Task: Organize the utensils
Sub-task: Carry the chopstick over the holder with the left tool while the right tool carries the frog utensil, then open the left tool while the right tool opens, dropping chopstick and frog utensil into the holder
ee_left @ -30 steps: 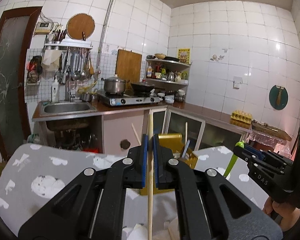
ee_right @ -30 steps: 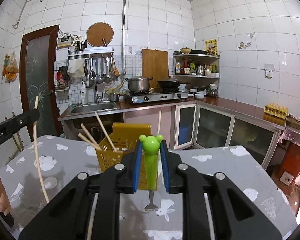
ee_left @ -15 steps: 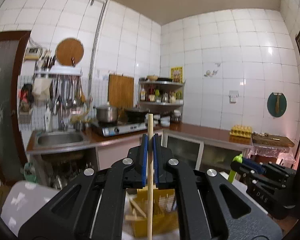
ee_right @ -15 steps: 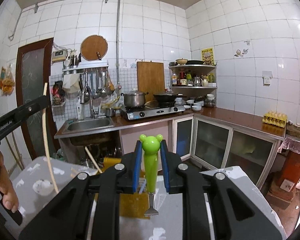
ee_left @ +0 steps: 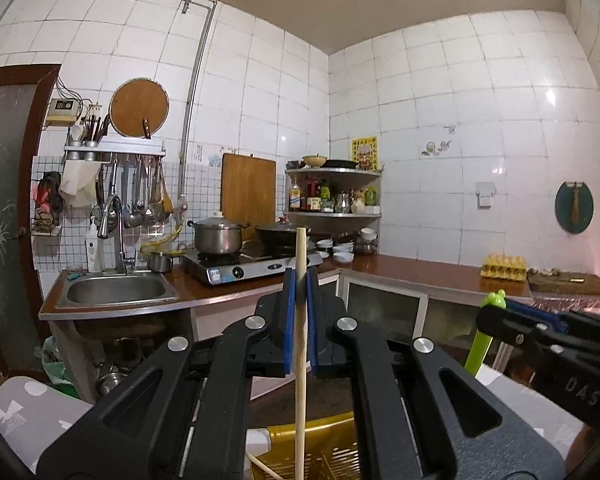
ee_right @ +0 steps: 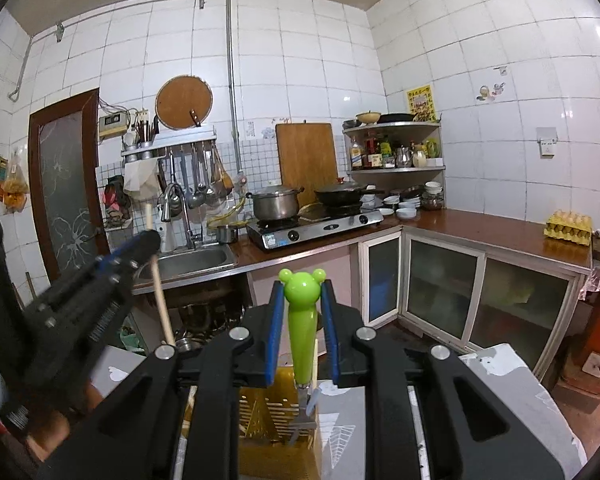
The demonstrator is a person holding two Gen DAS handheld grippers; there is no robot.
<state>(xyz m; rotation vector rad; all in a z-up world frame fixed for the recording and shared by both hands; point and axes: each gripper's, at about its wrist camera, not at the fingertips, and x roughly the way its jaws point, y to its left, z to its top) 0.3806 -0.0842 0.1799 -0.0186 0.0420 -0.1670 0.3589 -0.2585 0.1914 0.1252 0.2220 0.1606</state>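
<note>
My left gripper is shut on a pale wooden chopstick that stands upright between its blue pads. Below it, at the bottom edge of the left wrist view, sits the yellow slotted utensil basket. My right gripper is shut on a green bear-headed fork, head up, tines hanging just above the yellow basket. In the right wrist view the left gripper with its chopstick appears at the left. The right gripper shows at the right of the left wrist view.
The basket stands on a grey table with white prints. Another chopstick leans in the basket. Beyond are a sink, a gas stove with a pot, a brown counter and an egg tray.
Both grippers have risen and moved forward over the table toward the basket, which has slid from mid-view to the bottom edge. Each still holds its utensil.
</note>
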